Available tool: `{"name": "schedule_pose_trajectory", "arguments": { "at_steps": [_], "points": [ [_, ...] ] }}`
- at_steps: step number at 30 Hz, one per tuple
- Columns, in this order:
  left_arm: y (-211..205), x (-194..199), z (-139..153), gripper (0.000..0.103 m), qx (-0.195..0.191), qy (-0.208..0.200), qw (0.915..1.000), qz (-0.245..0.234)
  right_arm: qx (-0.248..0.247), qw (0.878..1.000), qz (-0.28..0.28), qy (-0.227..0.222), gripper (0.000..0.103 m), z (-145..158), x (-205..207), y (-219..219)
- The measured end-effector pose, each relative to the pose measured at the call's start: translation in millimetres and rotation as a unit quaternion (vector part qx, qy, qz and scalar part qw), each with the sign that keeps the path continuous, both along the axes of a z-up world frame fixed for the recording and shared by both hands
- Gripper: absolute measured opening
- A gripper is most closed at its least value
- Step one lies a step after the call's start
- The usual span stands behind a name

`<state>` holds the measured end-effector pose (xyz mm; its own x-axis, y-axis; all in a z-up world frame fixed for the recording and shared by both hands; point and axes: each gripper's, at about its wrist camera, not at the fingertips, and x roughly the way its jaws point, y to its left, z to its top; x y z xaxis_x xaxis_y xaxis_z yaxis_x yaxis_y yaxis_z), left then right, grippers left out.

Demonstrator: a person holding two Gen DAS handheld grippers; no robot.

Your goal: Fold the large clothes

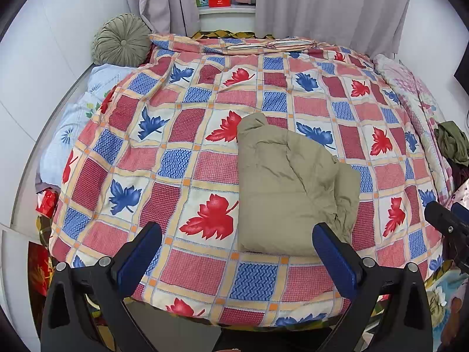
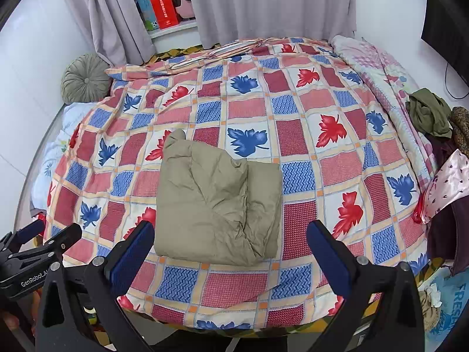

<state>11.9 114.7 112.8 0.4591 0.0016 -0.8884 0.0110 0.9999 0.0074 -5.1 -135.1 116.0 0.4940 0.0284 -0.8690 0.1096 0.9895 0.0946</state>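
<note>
Blue-padded fingers frame the bottom of both views, spread wide and holding nothing. The left gripper (image 1: 237,252) sits low at the foot of the bed, with the right gripper (image 2: 231,249) beside it at much the same level; each shows as a dark shape at the other's frame edge.

Just beyond the fingers lies the khaki padded jacket (image 1: 290,187), folded into a thick, roughly rectangular bundle on the leaf-patterned quilt (image 1: 187,158). Its long axis runs from the lower frame toward the upper frame, away from the grippers. In the left view the bundle lies right of centre, its near edge meeting the right finger pad in the frame; in the right view (image 2: 217,202) it sits nearly centred between the fingers. So the right gripper seems better lined up, though both are close.

A looser folded flap bulges along the bundle's right side. Quilt lies open on every side of it. Farther off, a round green cushion (image 1: 121,39) sits upper left, loose clothes (image 2: 429,113) pile at the right edge, and grey curtains (image 2: 263,3) hang behind.
</note>
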Motion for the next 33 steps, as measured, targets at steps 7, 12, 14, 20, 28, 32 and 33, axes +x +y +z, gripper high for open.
{"name": "schedule_pose_trajectory", "arguments": {
  "at_steps": [7,12,14,20,28,32,33],
  "points": [
    [0.8,-1.3,1.1,0.103,0.002,0.0,1.0,0.001,0.0,1.0,0.0,0.0,0.103,-0.2,0.5,-0.8],
    [1.5,-1.8,2.1,0.103,0.002,0.0,1.0,-0.001,0.0,1.0,0.001,0.001,0.103,-0.2,0.6,-1.1],
    [1.3,-1.7,1.9,0.103,0.002,0.0,1.0,0.0,0.0,1.0,0.0,0.001,0.103,-0.2,0.3,-0.9],
    [1.2,-1.4,2.1,0.103,0.003,0.0,1.0,0.002,0.0,1.0,0.0,0.001,0.103,0.6,0.2,-0.7],
    [3.2,-0.5,2.6,0.103,0.002,0.001,1.0,0.002,0.001,1.0,0.0,0.002,0.103,0.4,-0.1,-0.5],
    [2.6,0.0,3.5,0.103,0.011,-0.003,0.9999,0.0,0.0,1.0,-0.001,0.002,0.103,0.3,-0.4,0.0],
    [2.8,-1.0,4.7,0.103,0.012,-0.004,0.9999,-0.001,0.0,1.0,-0.001,0.003,0.103,0.8,0.1,-0.2]
  ]
}}
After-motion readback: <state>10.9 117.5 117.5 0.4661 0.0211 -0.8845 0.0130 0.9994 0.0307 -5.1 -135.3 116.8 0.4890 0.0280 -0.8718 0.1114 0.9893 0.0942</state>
